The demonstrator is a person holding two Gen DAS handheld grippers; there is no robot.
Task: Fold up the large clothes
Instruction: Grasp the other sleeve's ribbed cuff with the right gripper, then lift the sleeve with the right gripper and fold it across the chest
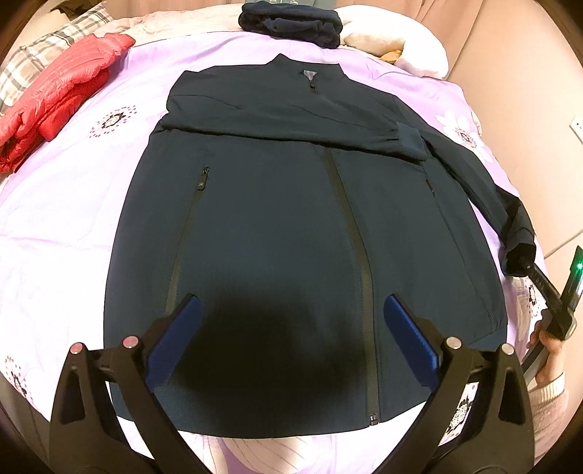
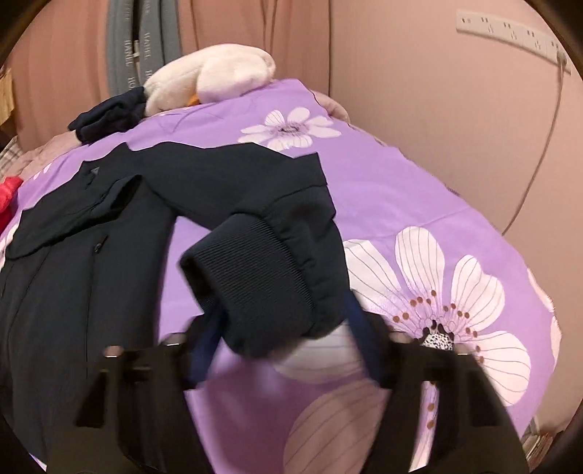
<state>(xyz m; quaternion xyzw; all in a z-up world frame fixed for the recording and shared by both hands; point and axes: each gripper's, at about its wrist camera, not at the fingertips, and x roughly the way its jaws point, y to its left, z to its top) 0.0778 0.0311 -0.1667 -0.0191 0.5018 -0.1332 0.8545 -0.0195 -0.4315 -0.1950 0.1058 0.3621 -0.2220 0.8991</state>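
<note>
- Far to the left of the left gripper (image 1: 291, 321): red puffer jacket (image 1: 54, 105), crumpled on the lilac floral bedspread (image 1: 73, 204), with a plaid pillow (image 1: 51, 47) behind it.
- Straight ahead of and under the left gripper: navy jacket (image 1: 277, 218), front side up, zipped, collar at the far end, hem nearest the fingers.
- Left gripper itself: jaws spread wide, blue pads (image 1: 189, 313) hovering over the hem area, nothing between them.
- Beyond the collar: a bundle of dark clothing (image 1: 291, 18) and a cream plush item (image 1: 400, 47).
- One sleeve (image 1: 291, 124) folded across the chest, cuff ending toward the right side.
- Right of the left gripper: the other sleeve (image 1: 484, 189) stretched off the jacket's side toward the right gripper (image 1: 539, 280), held in a hand (image 1: 550, 350).
- Right wrist view: ribbed cuff (image 2: 255, 277) lifted off the bedspread, sitting between the right gripper's (image 2: 280, 328) blurred blue fingers (image 2: 204, 339); jaws half closed, cannot tell whether the pads press on the fabric.
- Further right: large white flower print on the bedspread, pink wall with a power strip (image 2: 510, 32).
</note>
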